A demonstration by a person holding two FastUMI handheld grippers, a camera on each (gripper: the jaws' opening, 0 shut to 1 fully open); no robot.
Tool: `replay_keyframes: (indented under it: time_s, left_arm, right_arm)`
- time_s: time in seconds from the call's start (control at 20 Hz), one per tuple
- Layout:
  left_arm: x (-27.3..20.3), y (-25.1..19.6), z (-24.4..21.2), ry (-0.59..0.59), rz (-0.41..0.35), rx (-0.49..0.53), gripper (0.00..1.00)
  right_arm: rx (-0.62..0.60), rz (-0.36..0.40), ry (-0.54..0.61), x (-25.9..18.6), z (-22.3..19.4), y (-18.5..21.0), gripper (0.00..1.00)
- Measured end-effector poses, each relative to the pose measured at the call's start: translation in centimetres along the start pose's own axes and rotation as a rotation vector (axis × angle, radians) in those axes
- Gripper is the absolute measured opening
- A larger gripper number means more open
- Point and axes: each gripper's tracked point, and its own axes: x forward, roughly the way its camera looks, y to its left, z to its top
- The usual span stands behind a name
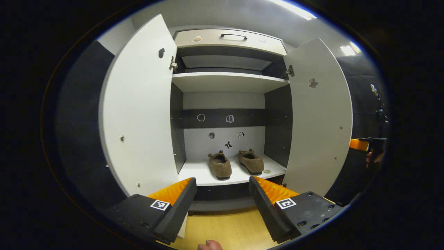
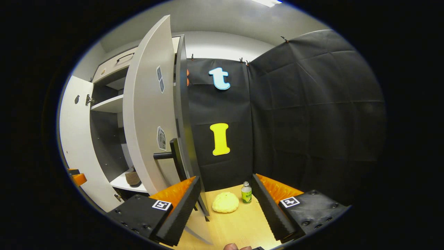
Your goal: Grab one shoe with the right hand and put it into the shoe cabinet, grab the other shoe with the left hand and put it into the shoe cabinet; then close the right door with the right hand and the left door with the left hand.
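Behind the right door point(image 2: 147, 114), one shoe point(image 2: 133, 178) half hidden.

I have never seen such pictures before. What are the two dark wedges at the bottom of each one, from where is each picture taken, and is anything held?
No robot here: a person holds a pair of tongs in each hand, and a small camera rides on each pair, looking forward along its two fingers. Those fingers are the wedges you see.

The left gripper view faces the open cabinet. The left tongs are open and hold nothing. Both shoes already stand side by side on the bottom shelf, and both doors are open. At the far right edge you see the other hand with its tongs.

The right gripper view looks past the outside of the right door, near its handle. The right tongs are also open and empty. On the floor beyond lie a yellow lump and a small bottle.

The doors are not yet closed.
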Motion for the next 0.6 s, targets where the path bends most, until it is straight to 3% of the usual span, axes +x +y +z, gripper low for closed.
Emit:
replay_keyframes:
  time_s: [0.35, 0.6]
  left_arm:
    - [-4.9, 6.3, -0.6, 0.015, 0.089, -0.053, 0.95]
    - [-7.1, 10.2, -0.4, 0.013, 0.161, -0.029, 0.97]
  right_arm:
    - [-0.024, -0.069, -0.024, -0.9, 0.0, 1.4, 0.98]
    - [-0.010, -0.059, -0.022, -1.6, -0.4, 3.3, 0.97]
